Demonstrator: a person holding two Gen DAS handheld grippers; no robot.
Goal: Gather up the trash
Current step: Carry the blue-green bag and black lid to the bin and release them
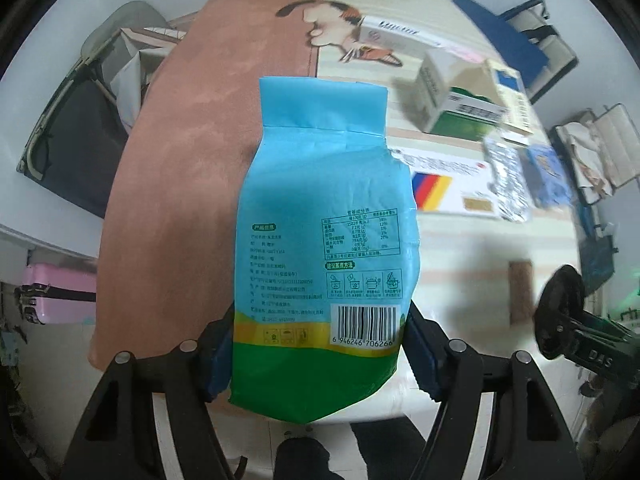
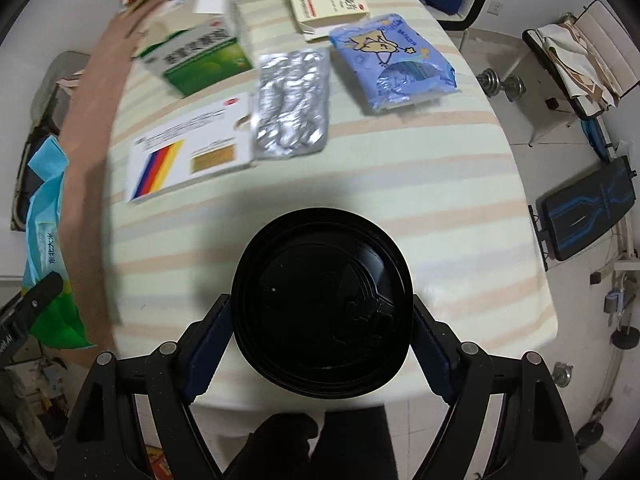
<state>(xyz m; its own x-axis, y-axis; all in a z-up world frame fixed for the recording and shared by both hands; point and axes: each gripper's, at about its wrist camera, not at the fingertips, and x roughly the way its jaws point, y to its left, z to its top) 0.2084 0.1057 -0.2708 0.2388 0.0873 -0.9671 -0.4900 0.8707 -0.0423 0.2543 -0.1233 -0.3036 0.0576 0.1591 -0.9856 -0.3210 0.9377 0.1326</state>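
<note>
Left gripper (image 1: pixel 320 356) pinches a blue-green food pouch (image 1: pixel 324 240); right gripper (image 2: pixel 320 340) clamps a black plastic lid (image 2: pixel 322 304).
The pouch's long axis points straight away along the fingers, torn top farthest, above the striped table (image 2: pixel 440 208).

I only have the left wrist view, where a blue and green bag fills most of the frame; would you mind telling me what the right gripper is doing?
Observer: The right gripper is shut on a black round lid, held above the near edge of the striped table.
Operator: Thank you. Is any trash still lying on the table beyond that lid?
Observer: Yes. A silver blister pack lies flat there, with a blue cartoon pouch to its right.
Operator: Does the right view show my bag at all?
Observer: It does: the blue and green bag appears at the far left edge, clamped near its green end by the left gripper.
</note>
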